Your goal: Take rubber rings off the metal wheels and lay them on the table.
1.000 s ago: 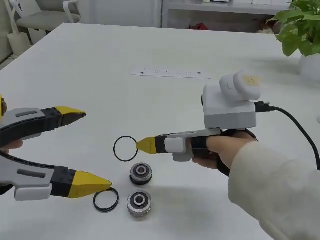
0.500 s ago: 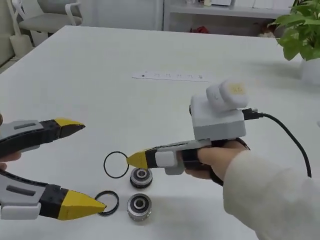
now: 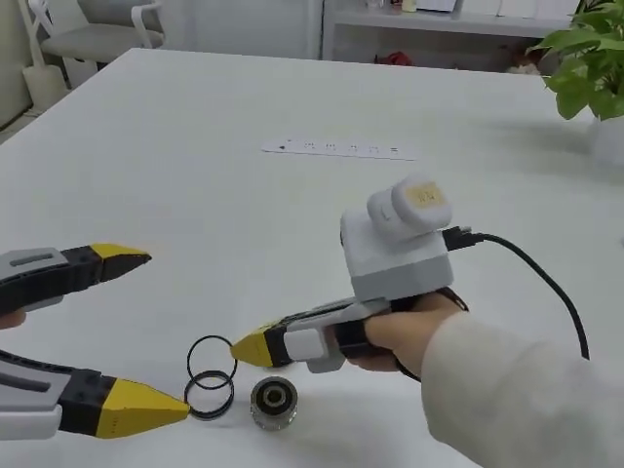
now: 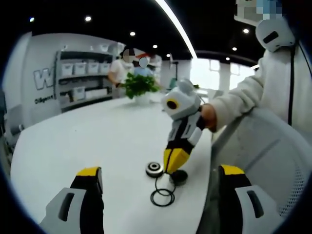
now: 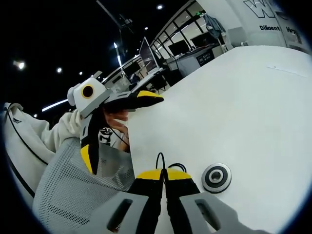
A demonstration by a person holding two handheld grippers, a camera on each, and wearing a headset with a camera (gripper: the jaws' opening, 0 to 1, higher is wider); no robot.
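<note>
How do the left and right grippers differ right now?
The left gripper has its jaws wide apart and holds nothing; the right gripper has its jaws shut, pinching a ring by its edge. The left gripper points in from the left, the right gripper from the right. Both have yellow tips.
</note>
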